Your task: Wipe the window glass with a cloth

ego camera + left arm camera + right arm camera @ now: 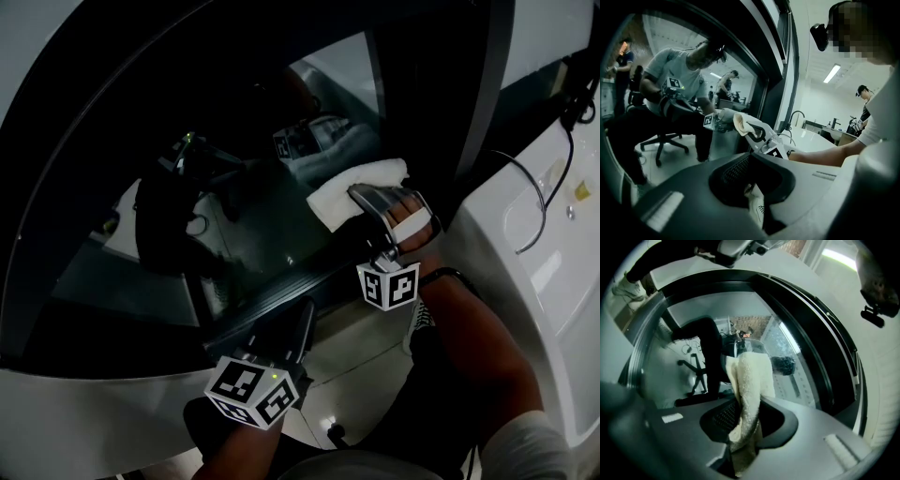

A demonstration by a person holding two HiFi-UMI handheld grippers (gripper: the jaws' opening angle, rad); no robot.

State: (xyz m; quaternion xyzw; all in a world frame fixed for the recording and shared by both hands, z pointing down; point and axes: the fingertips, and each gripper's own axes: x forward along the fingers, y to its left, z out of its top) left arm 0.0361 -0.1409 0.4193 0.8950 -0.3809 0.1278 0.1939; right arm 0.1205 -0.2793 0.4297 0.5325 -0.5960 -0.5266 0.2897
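the right gripper is pinching a white cloth between its jaws. the cloth is bunching in the dark hollow where the jaws meet, then rising out of it as a fluffy fold. in the head view the right gripper is pressing this cloth flat against the window glass, near the glass's right edge and beside the dark window frame. its marker cube is hanging just below the hand.

the left gripper is keeping its jaws drawn close together and is gripping nothing. a white shoe is showing through the narrow slit beneath them. in the head view the left gripper is hovering lower down, off the glass and near the sill, with its marker cube facing up.

the glass is reflecting the seated person and an office chair. a white panel with a thin cable is lying to the right of the frame. another person is standing in the background of the left gripper view.
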